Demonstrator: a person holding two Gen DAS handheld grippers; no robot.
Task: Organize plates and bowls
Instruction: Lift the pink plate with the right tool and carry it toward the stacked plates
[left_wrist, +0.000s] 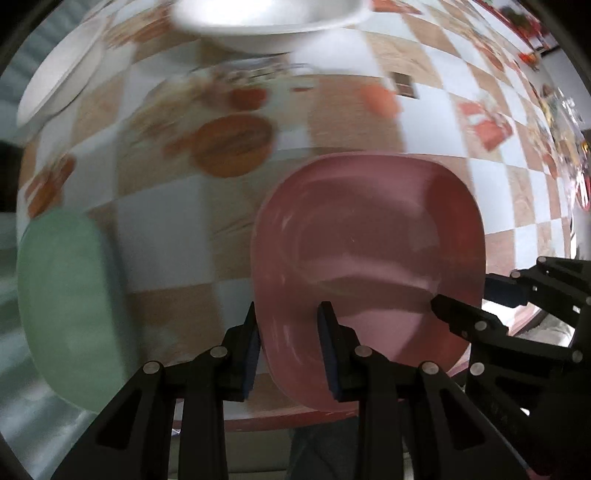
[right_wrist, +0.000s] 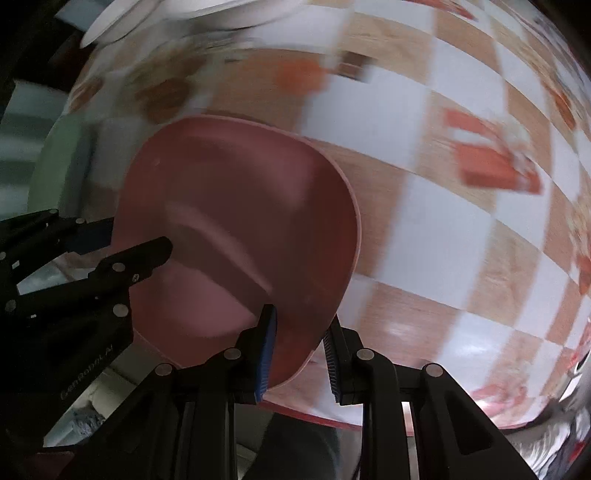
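We carry the pink plate (left_wrist: 369, 258) above the table (left_wrist: 517, 155), near its front edge: the left gripper (left_wrist: 290, 350) clamps one rim, the right gripper (right_wrist: 301, 354) the opposite rim. A green plate (left_wrist: 70, 306) lies alongside at that edge. Next, we judge, comes lowering it level onto a stack.

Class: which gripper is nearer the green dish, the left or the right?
Left. The left gripper grips the pink bowl's edge facing the green dish; the right gripper holds the opposite edge.
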